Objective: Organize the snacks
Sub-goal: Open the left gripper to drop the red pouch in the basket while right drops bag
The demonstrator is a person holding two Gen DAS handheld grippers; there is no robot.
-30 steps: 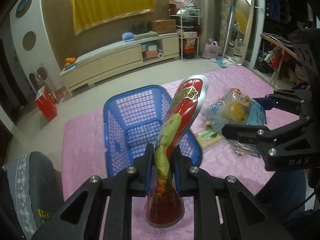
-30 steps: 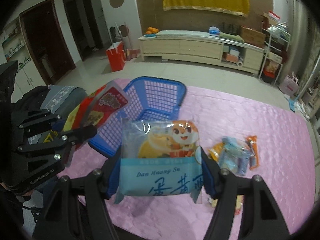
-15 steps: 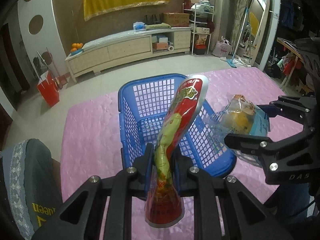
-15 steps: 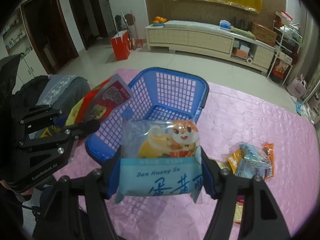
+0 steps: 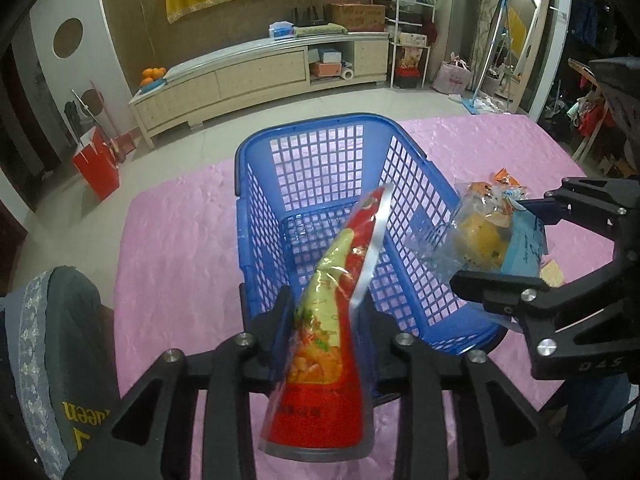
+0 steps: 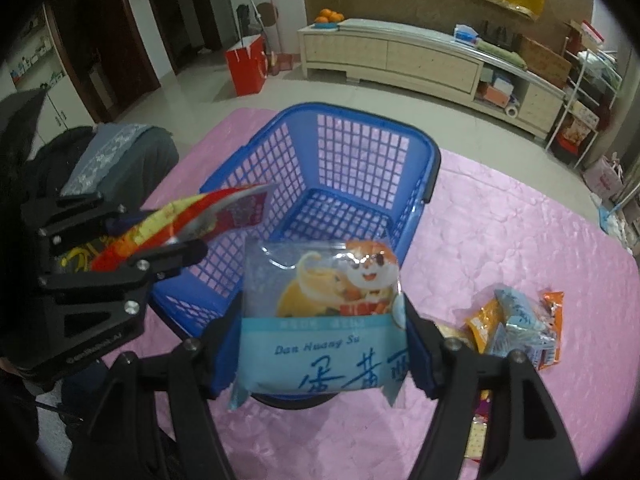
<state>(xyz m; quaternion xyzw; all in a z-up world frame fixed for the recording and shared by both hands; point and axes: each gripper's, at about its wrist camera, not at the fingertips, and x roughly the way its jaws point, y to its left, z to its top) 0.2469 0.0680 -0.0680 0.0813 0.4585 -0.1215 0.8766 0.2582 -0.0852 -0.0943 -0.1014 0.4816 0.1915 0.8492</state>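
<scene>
Left gripper (image 5: 326,322) hanging over near rim of blue basket (image 5: 256,208), fingers (image 5: 276,320) just been parting, red-and-yellow snack bag (image 5: 334,320) standing between them, leaning right over basket. Left finger looking clear of bag; right-side contact hard to tell. Right gripper (image 5: 516,244) coming in from right, clasping blue pastry packet (image 5: 492,236) above basket's right wall. Pink tabletop (image 5: 176,240) lying beneath.
</scene>
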